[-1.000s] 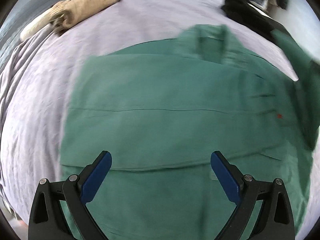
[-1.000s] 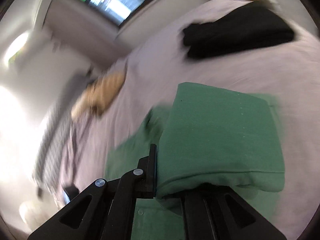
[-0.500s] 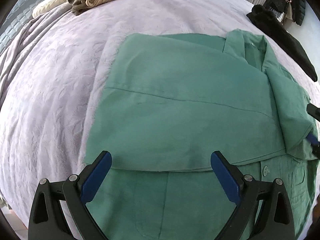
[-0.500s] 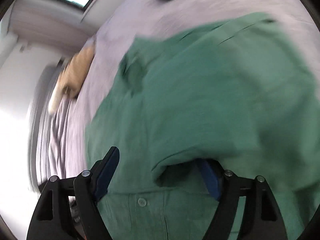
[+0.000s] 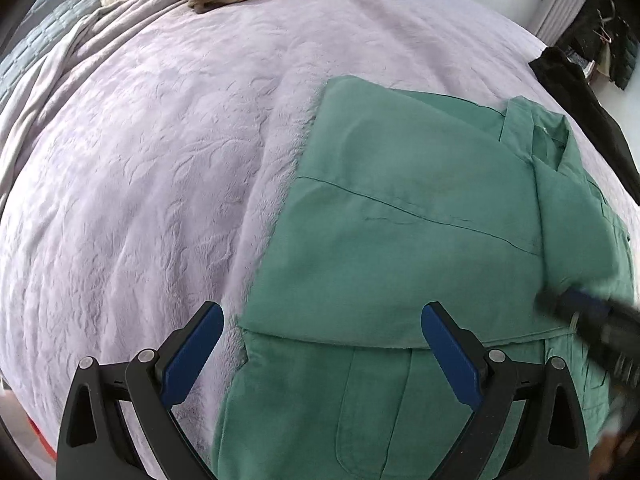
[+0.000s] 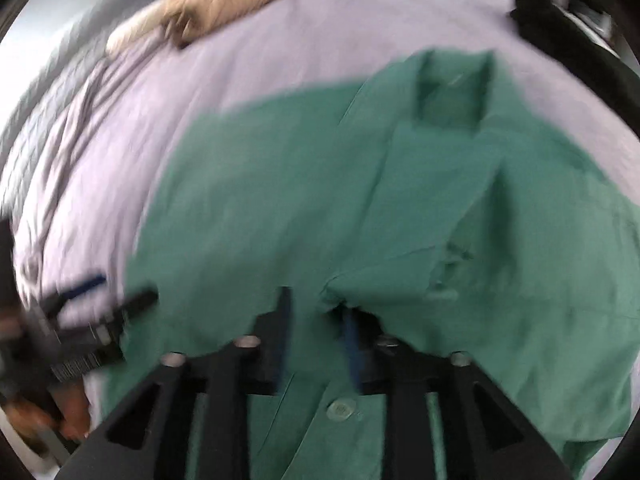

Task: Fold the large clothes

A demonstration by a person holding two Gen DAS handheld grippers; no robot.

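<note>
Across the lower right of my left-wrist view, the green shirt [image 5: 420,220] lies on the lilac bed [image 5: 160,160], both sides folded inward with the collar at upper right. My left tool [image 5: 322,344] gapes wide, holding nothing. My right tool [image 6: 316,328] is closing; fabric drapes between its jaws, grip unclear through blur. I judge the bottom-up fold remains.

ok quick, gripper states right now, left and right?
Left gripper: open, nothing between its fingers, over the green shirt.
Right gripper: jaws closing; a shirt fold sits at its fingers, but the blur hides whether they pinch it.
</note>
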